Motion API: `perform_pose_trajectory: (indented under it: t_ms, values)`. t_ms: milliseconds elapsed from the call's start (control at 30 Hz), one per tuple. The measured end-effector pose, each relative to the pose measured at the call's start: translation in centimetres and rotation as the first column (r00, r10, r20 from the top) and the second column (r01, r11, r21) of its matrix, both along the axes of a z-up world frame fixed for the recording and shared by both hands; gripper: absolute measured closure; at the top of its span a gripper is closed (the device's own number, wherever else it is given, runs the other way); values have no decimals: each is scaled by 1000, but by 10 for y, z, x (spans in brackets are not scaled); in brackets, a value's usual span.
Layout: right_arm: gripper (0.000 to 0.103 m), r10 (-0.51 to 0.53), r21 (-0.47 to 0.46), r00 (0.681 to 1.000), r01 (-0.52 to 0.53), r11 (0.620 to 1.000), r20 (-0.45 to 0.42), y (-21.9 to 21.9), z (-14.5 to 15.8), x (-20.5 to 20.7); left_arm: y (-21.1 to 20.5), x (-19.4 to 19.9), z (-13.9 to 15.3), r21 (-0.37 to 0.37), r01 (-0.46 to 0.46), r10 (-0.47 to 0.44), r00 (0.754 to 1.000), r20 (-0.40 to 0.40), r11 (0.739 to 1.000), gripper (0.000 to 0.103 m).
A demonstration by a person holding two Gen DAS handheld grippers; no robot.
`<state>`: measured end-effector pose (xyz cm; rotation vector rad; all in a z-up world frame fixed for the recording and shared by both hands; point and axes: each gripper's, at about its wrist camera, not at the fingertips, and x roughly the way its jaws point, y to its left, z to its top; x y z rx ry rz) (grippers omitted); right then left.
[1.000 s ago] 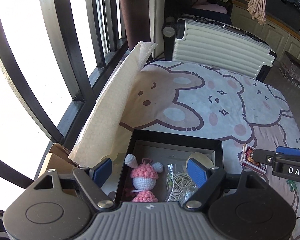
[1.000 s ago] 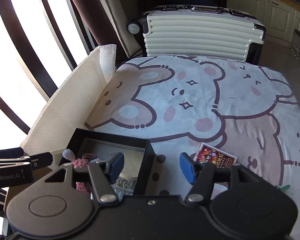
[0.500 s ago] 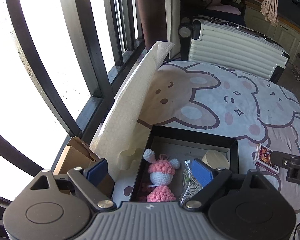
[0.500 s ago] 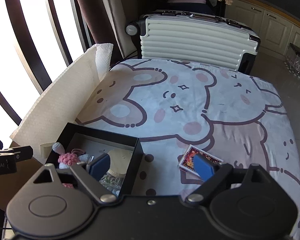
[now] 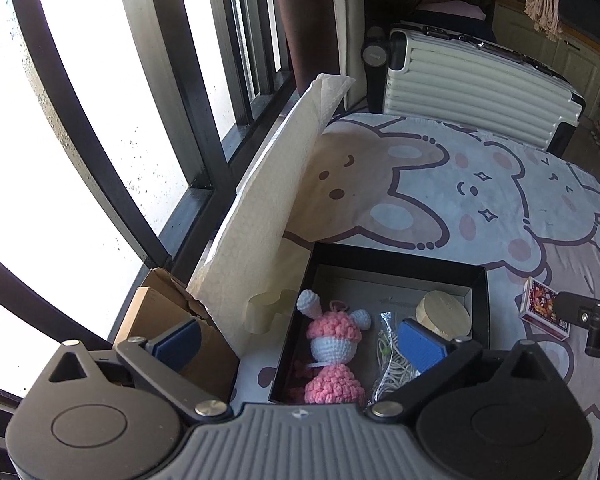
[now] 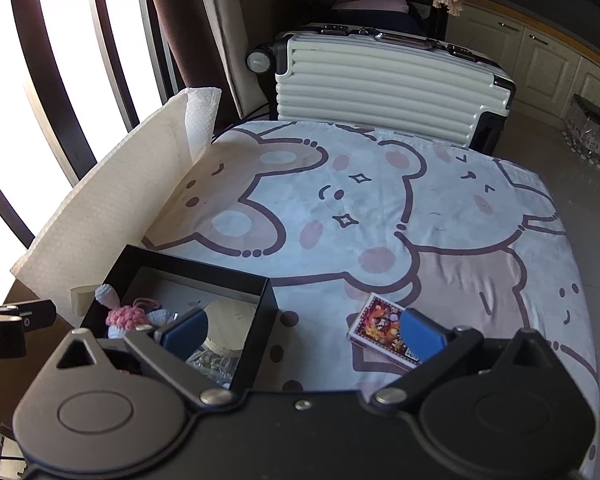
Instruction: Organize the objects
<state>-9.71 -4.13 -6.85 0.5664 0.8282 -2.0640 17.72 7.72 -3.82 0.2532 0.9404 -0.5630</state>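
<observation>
Two sets of tongs are seen with their jaws opening wide and nothing clamped in either. The left tongs (image 5: pixel 298 340) are held over the near end of a black box (image 5: pixel 480 304), in which a pink crocheted doll (image 5: pixel 332 356), a clear bag of cord (image 5: pixel 388 360) and a round wooden disc (image 5: pixel 444 312) already lie. The right tongs (image 6: pixel 302 330) are spread across the gap between the box's right wall and a small printed card box (image 6: pixel 376 328), which lies flat on the cartoon-bear blanket (image 6: pixel 380 200), just outside the black box and apart from it.

The card box is judged to be the piece left to put away. For a clean pick, the right tongs should be shifted to the right until both blue pads straddle the card box's narrow sides, then lowered squarely before being closed, so that the blanket is not pinched. A free spot near the box's far end should be chosen for the drop.

A folded foam sheet (image 5: pixel 276 216) and a ribbed suitcase (image 6: pixel 380 84) stand beyond.
</observation>
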Motion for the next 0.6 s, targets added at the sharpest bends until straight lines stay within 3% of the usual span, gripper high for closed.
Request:
perform_pose_trajectory:
  t_ms: [600]
  values:
    - [0,2,47,1000,-2,999,14,-1,-3,-9,-9,2,-13,20,8,-7,999,-54,1000,0]
